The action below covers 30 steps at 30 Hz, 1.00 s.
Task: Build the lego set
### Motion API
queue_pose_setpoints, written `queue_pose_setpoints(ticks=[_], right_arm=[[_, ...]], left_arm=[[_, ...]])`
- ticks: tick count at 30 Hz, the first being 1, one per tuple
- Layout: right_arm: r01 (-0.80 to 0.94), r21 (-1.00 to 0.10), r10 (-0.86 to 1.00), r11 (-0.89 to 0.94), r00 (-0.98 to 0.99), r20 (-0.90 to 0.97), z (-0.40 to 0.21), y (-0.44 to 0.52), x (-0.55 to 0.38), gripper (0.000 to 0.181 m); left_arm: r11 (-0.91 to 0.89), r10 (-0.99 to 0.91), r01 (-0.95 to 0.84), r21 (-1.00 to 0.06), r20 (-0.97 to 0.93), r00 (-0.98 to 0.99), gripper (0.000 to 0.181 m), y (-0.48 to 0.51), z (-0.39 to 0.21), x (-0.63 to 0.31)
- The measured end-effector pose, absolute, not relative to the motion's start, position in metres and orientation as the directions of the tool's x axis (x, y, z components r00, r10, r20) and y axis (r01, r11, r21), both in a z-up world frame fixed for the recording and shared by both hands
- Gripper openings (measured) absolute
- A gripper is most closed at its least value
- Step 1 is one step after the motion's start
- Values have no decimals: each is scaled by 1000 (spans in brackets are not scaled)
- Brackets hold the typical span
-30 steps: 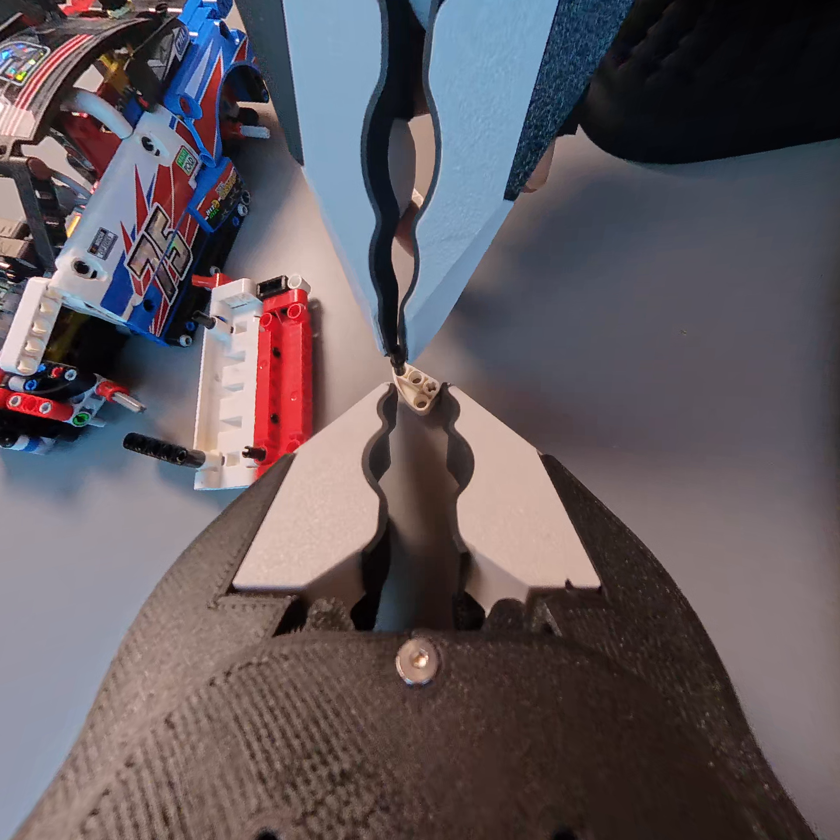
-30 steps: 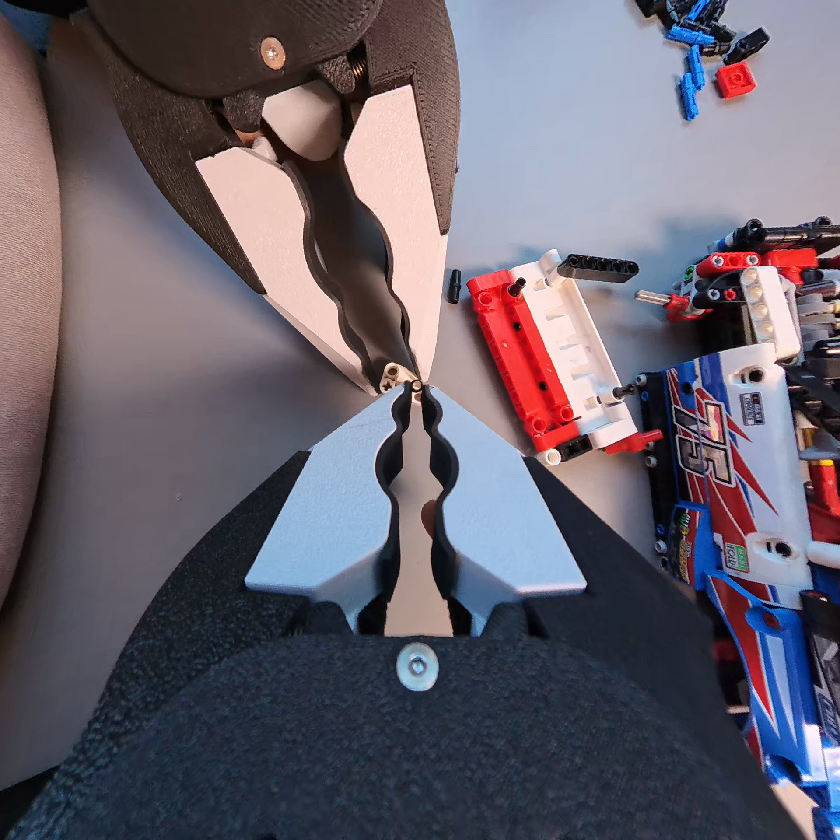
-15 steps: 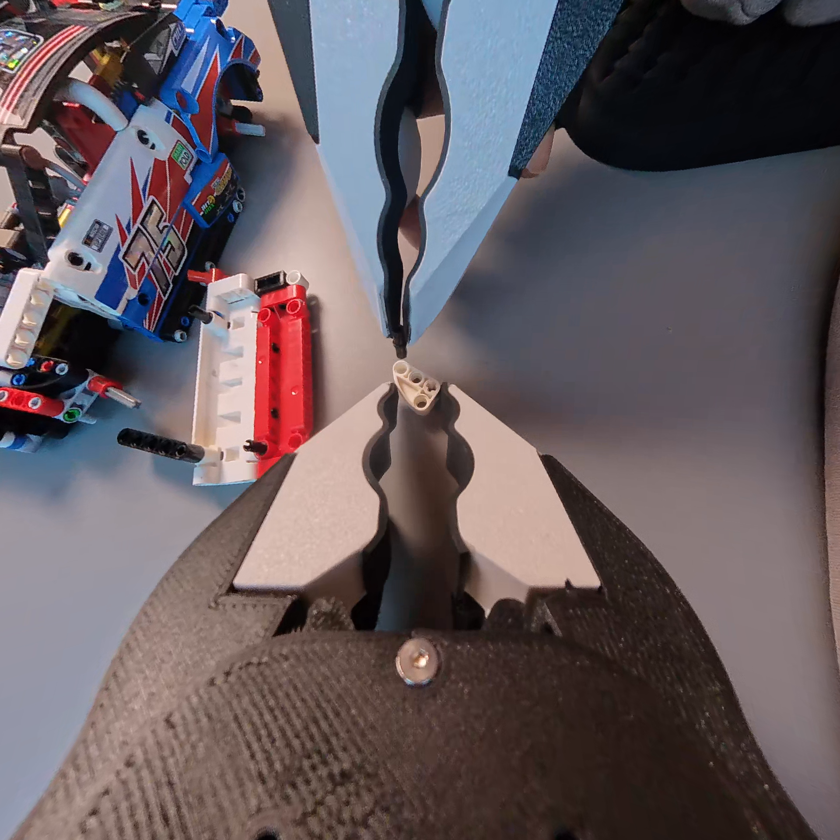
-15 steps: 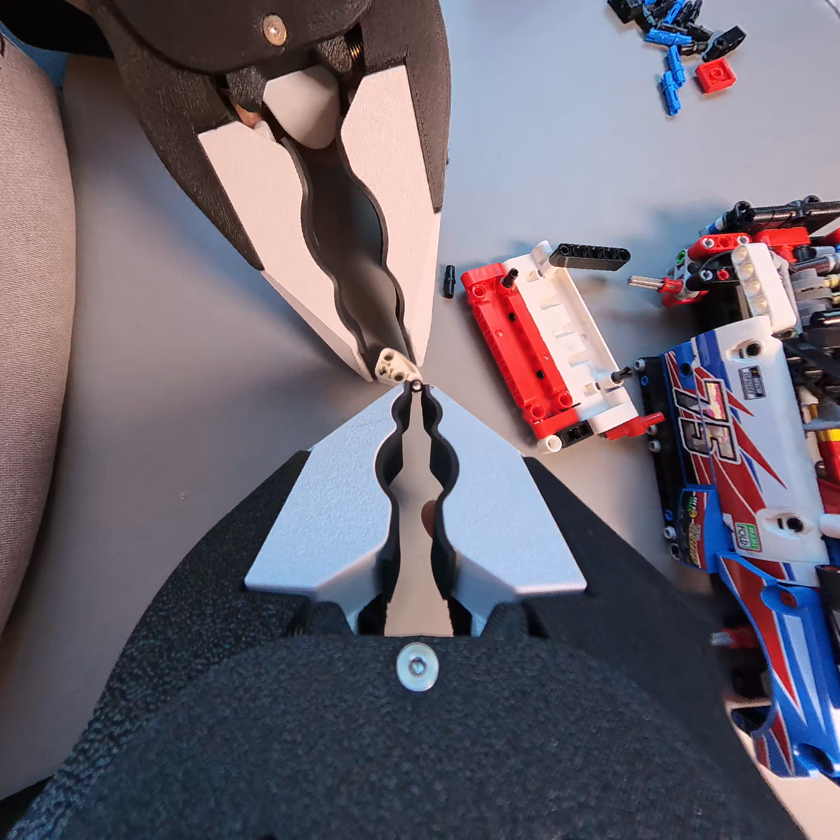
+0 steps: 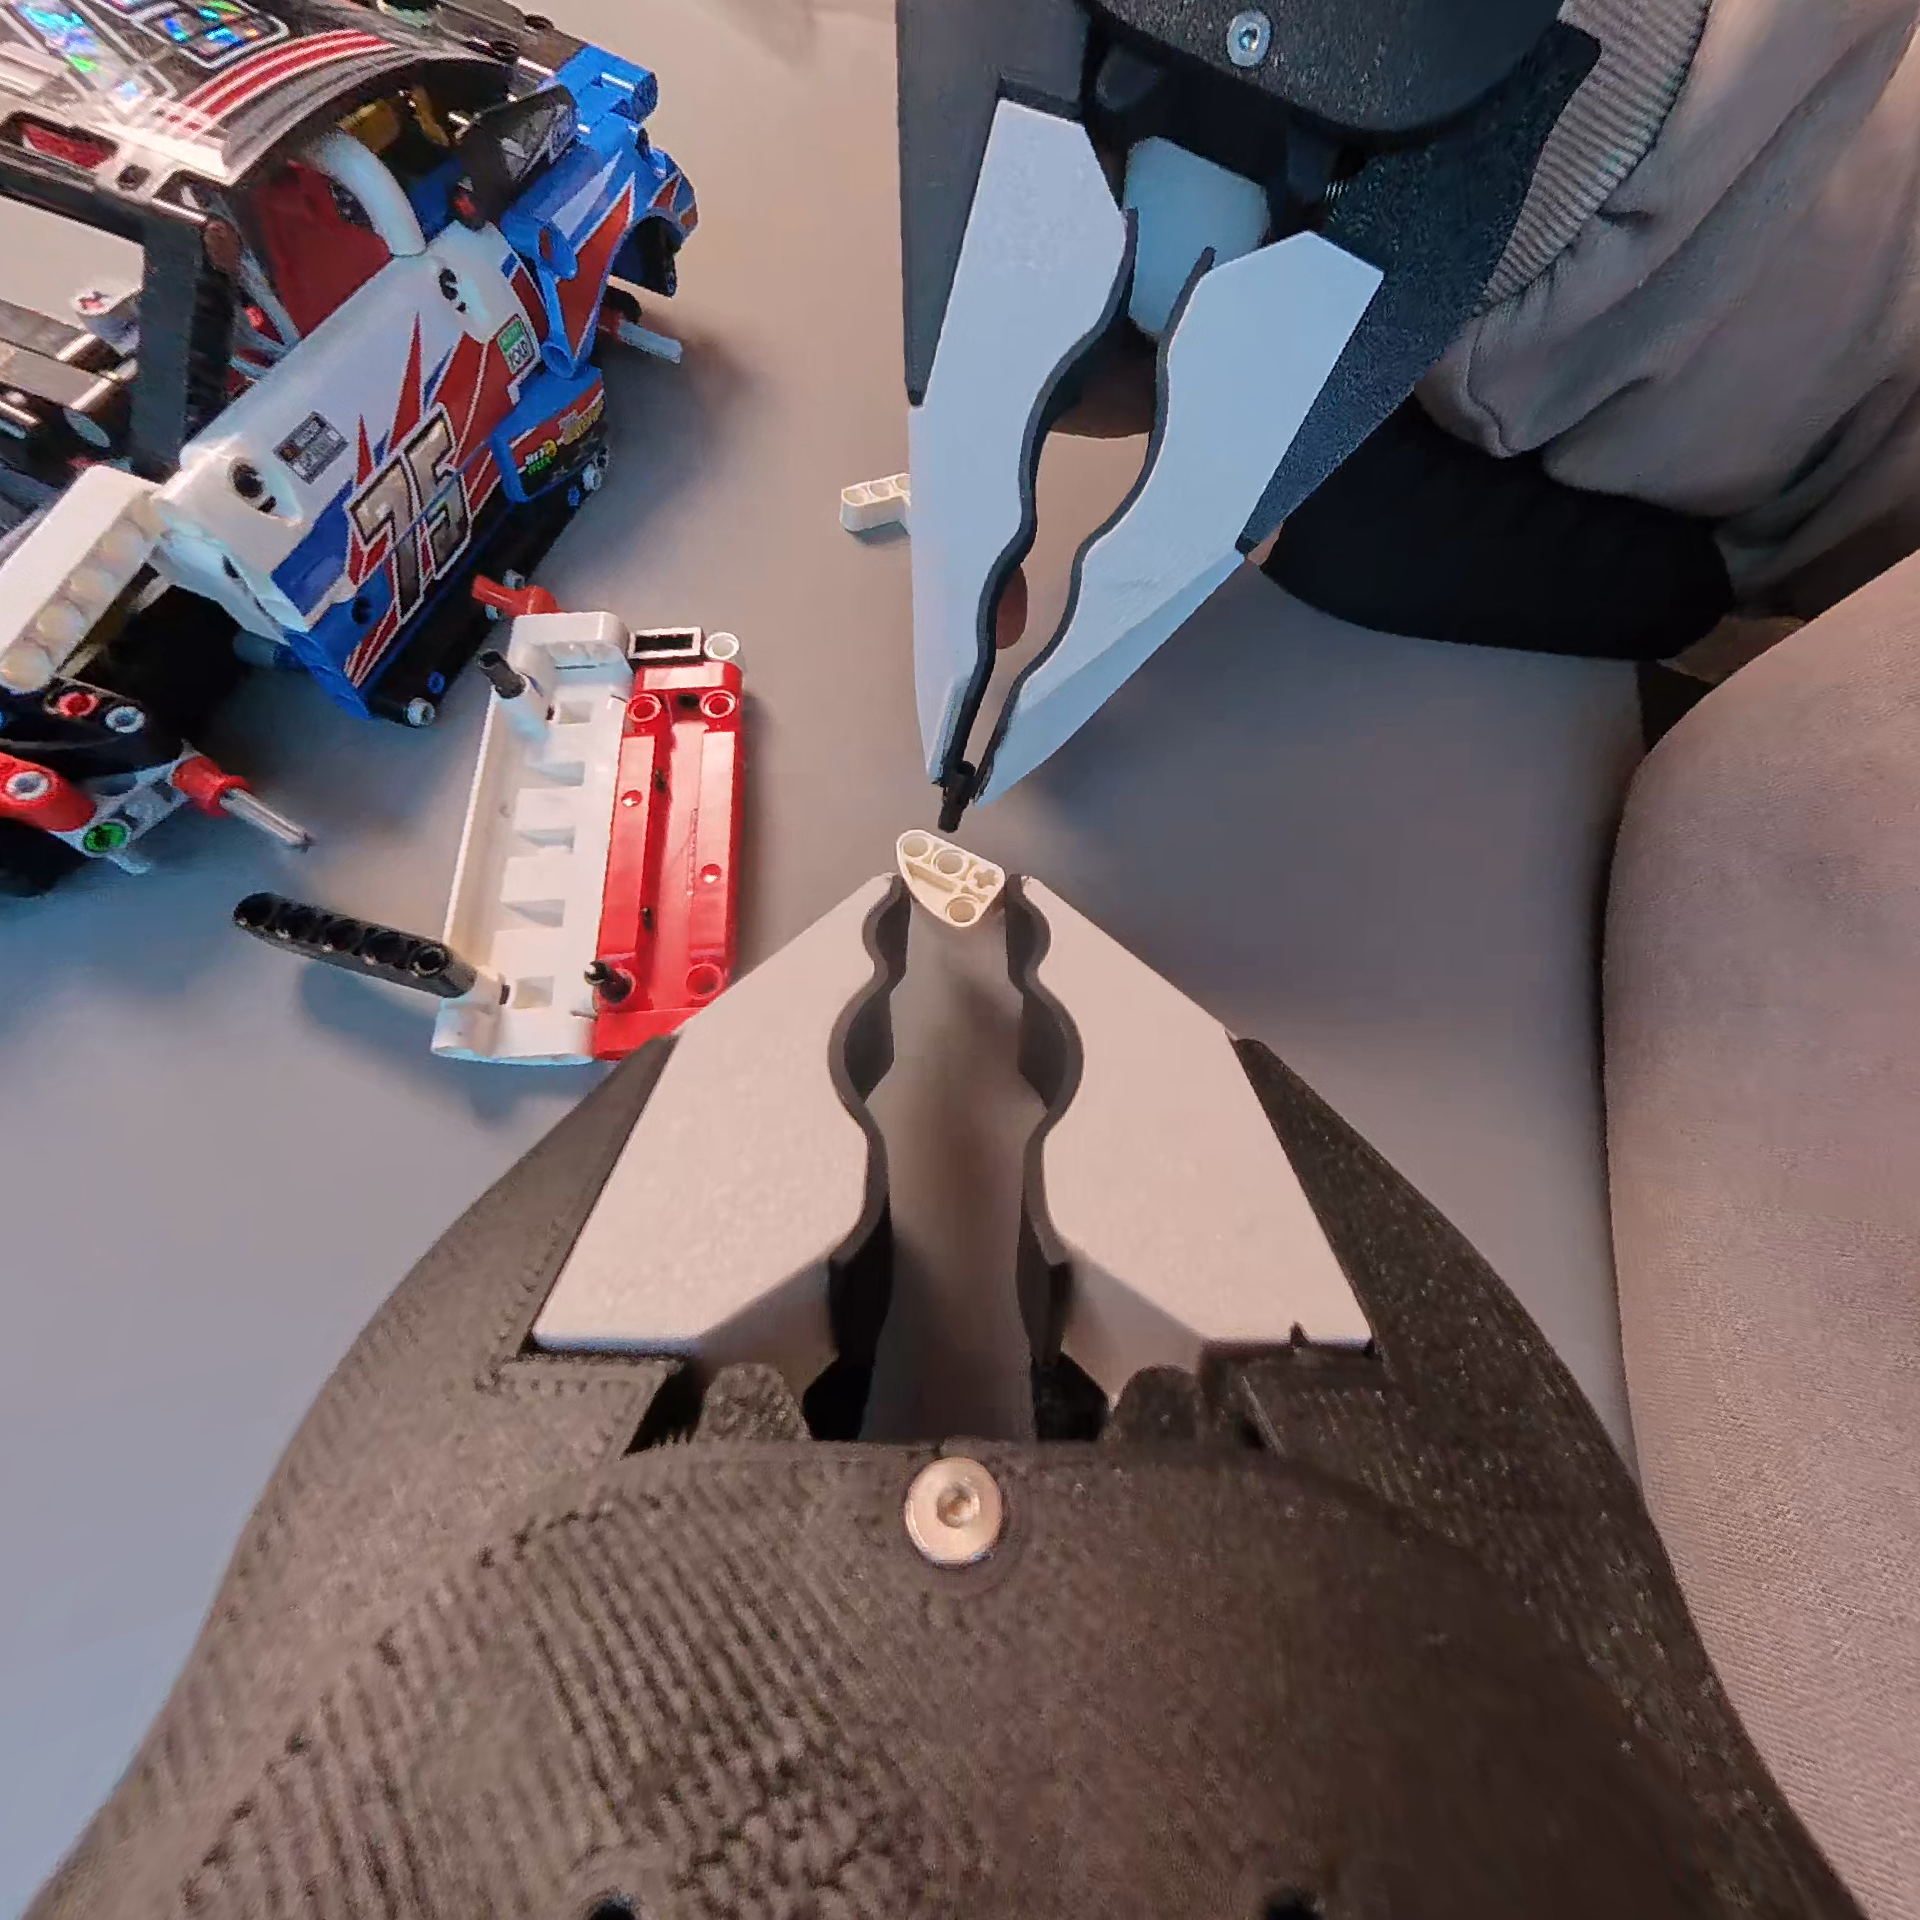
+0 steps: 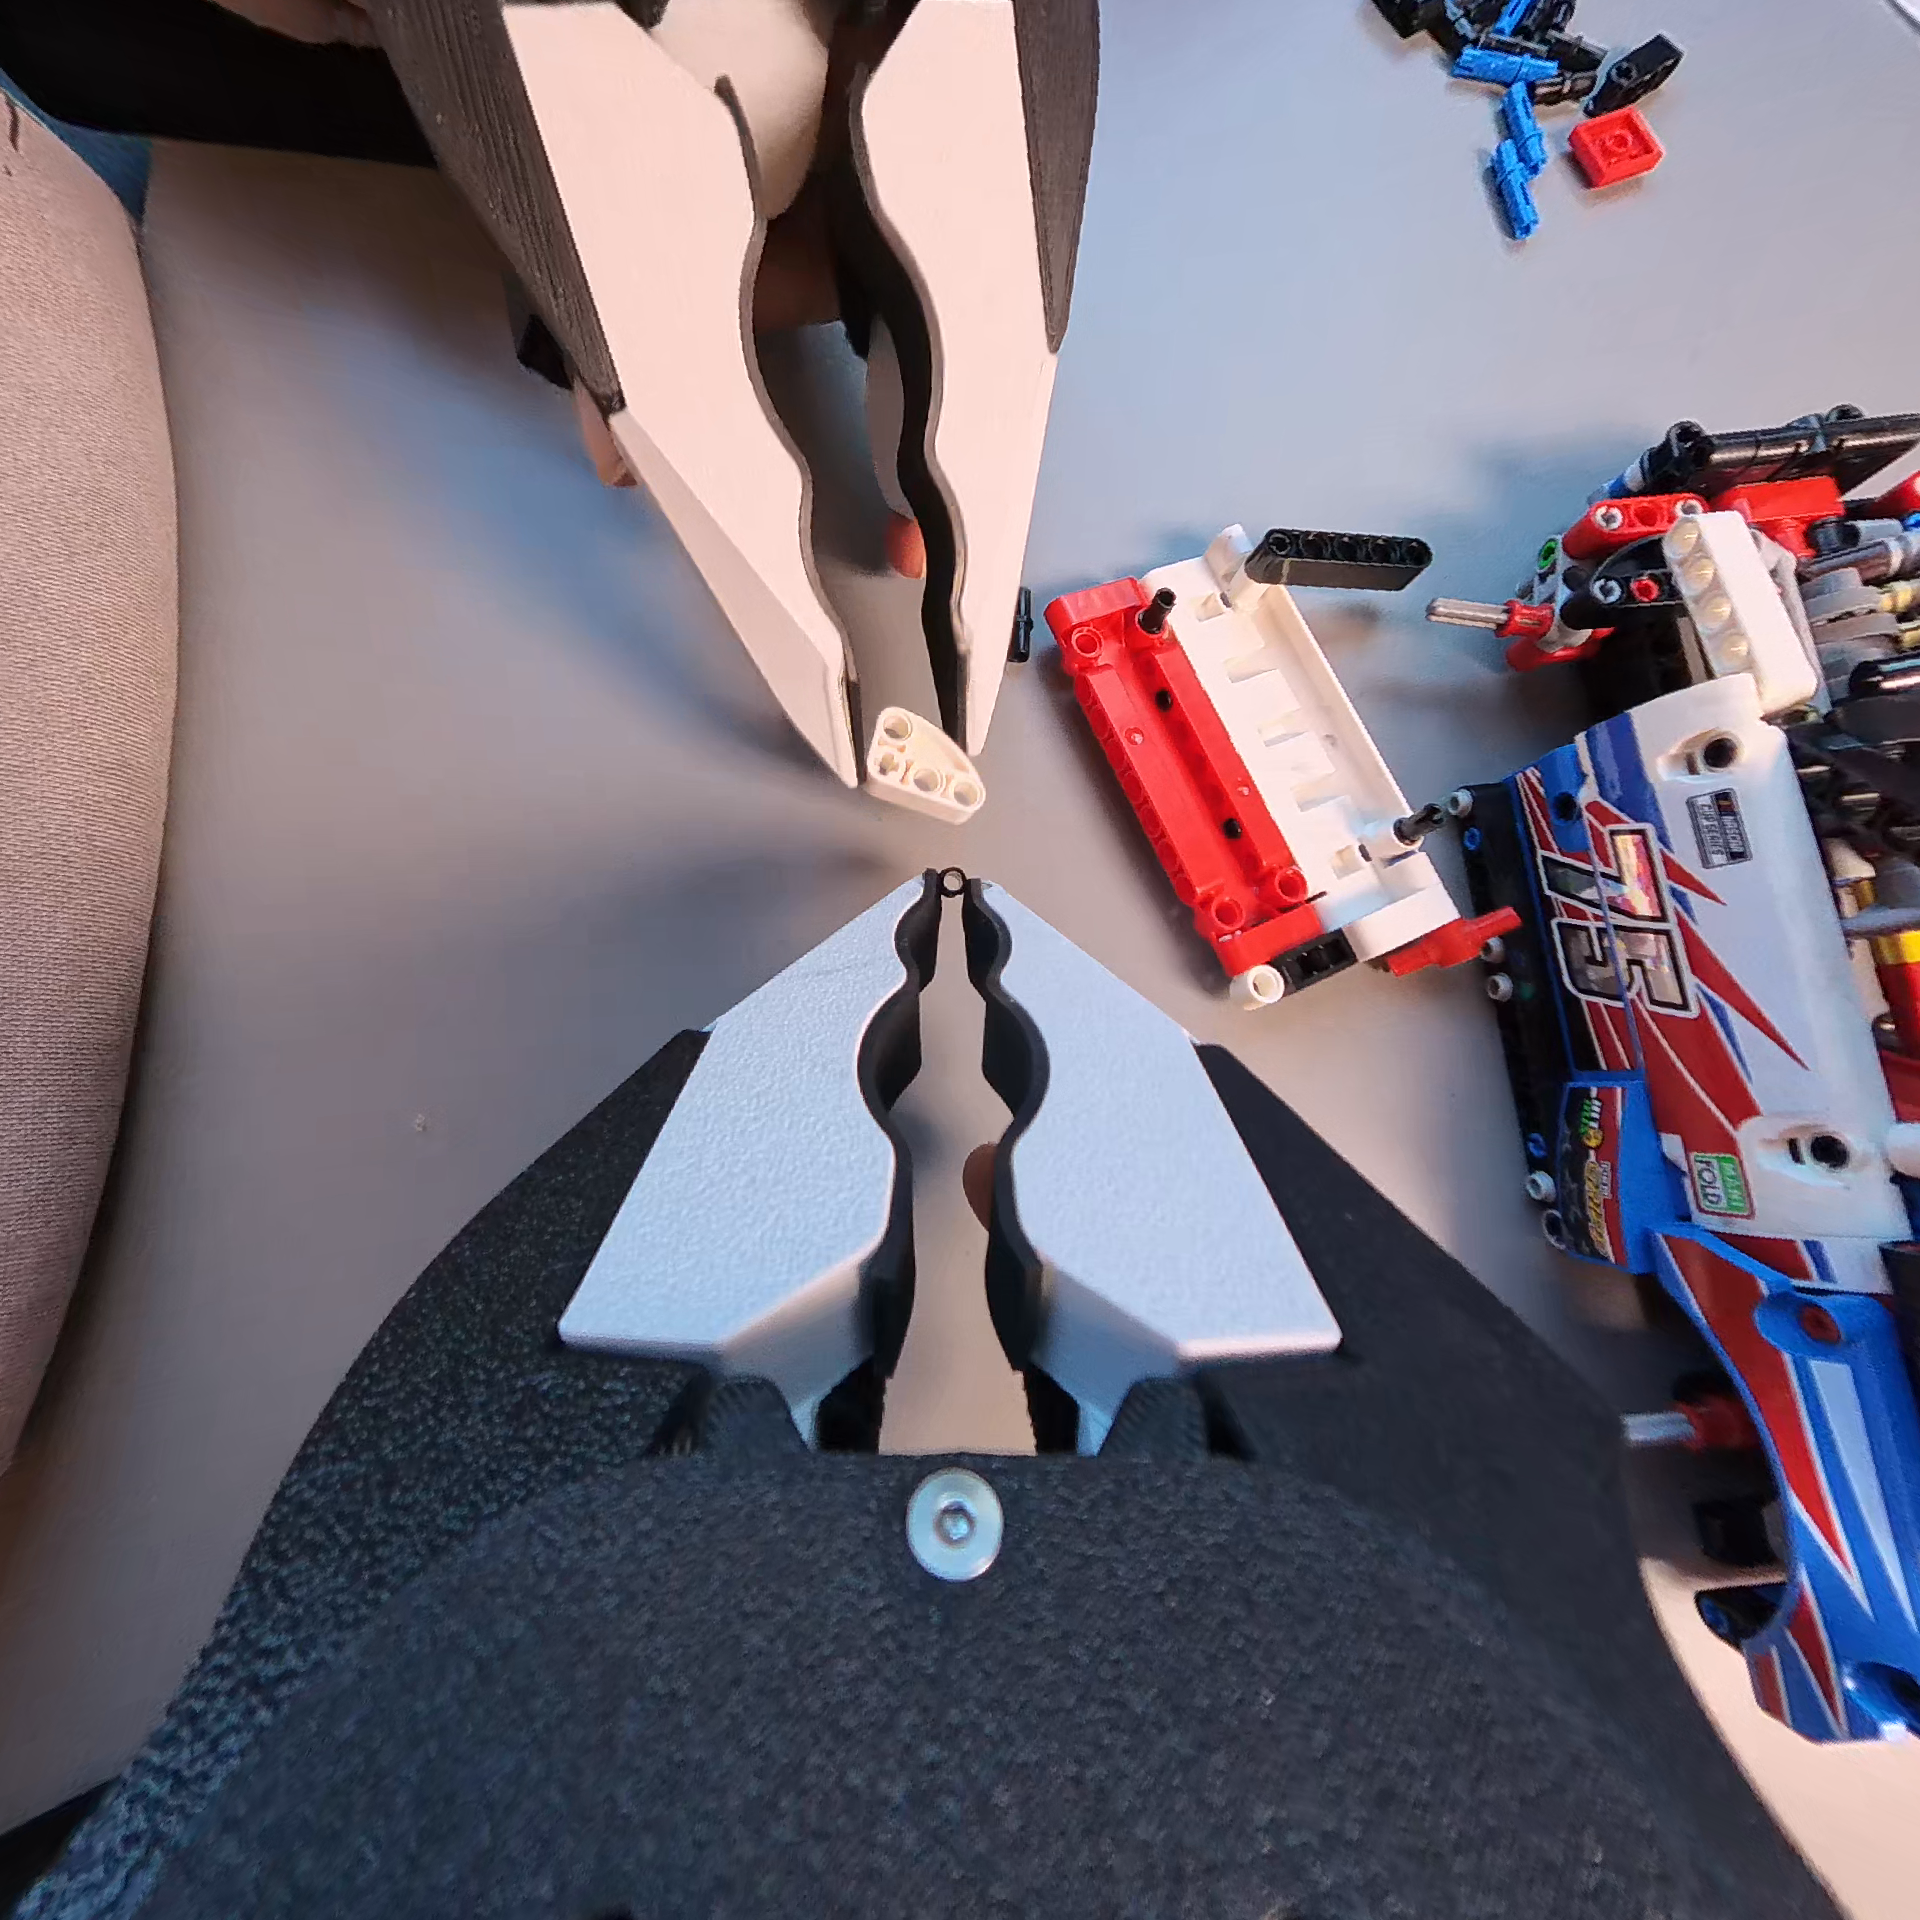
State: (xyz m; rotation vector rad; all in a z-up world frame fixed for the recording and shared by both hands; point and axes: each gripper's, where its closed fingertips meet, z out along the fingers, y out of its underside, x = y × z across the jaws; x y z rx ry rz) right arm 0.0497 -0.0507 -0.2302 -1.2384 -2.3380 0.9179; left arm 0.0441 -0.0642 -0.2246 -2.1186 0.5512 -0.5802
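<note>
Jaws clamped: white piece, black pin.

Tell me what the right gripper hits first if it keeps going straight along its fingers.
Most likely the white triangular piece pinched in the left gripper. The right gripper holds a small black pin aimed at it across a narrow gap, though exact depth alignment is unclear.

Left claw nearly closed, right claw pinched, tips facing, apart

We see a plain grey matte tabletop, and along its edge a beige-grey fabric cushion, soft and lightly textured.
</note>
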Motion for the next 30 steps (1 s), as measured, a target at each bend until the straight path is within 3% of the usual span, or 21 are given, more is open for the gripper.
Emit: queue_pose_setpoints(ticks=[14, 25, 30], right_arm=[[620, -620, 823, 481, -563, 75, -244, -45, 53, 2], [522, -696, 754, 494, -655, 43, -221, -74, 57, 25], [538, -609, 696, 582, -717, 31, -246, -93, 61, 29]], left_arm=[[-472, -627, -369, -801, 11, 779, 16, -68, -236, 37], [-367, -769, -517, -773, -61, 637, 16, -88, -243, 56], [-313, -812, -571, -759, -98, 575, 17, -95, -246, 60]])
